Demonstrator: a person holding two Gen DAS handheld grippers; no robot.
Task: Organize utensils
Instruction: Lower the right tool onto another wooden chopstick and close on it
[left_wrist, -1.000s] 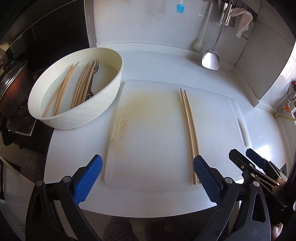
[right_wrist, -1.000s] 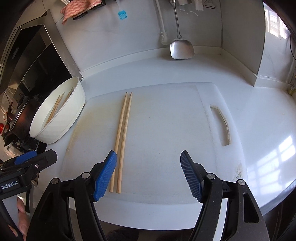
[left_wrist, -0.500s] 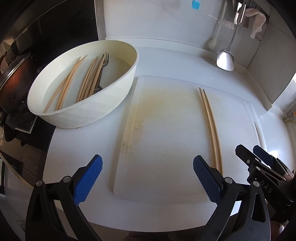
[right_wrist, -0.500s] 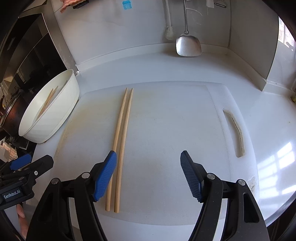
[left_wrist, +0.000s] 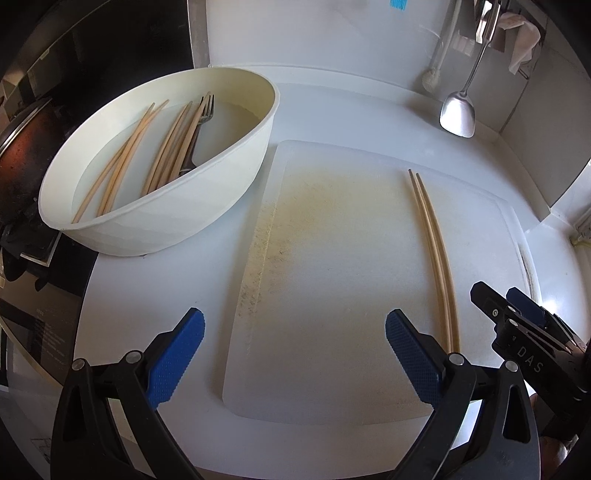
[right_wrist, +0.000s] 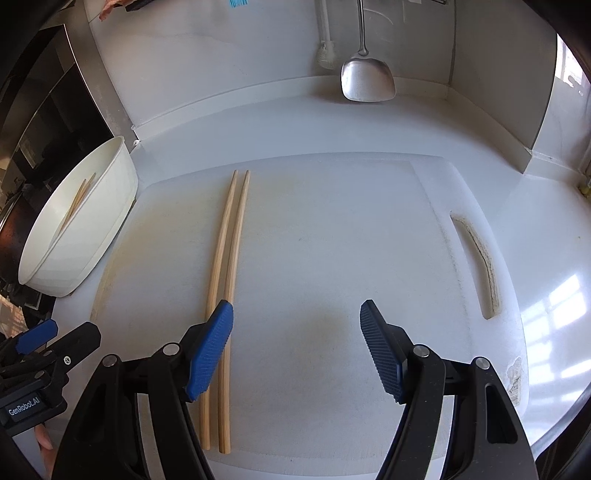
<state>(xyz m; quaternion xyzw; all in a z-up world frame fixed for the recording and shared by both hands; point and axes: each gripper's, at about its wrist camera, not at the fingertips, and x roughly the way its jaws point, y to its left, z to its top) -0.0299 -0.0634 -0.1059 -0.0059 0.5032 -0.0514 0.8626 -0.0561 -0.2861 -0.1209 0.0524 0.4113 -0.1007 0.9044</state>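
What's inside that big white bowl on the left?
The white bowl holds several wooden chopsticks and a metal fork, leaning together. The fork's handle is hidden behind the near wall and under chopsticks, so anything lying lower down cannot be seen.

The bowl (left_wrist: 173, 221) is cream-white, and the chopsticks inside it (left_wrist: 147, 155) are pale tan beside a dark grey fork (left_wrist: 201, 122). The cutting board (left_wrist: 332, 295) is translucent white with a yellowish-brown stain — speckled darker along its left edge. The pair of chopsticks (right_wrist: 225, 280) on it is light wood. Both grippers — left (left_wrist: 293, 356) and right (right_wrist: 295, 349) — are black with blue dotted pads (right_wrist: 210, 350). The spatula (right_wrist: 367, 79) is silver; the counter (left_wrist: 362, 110) is white.
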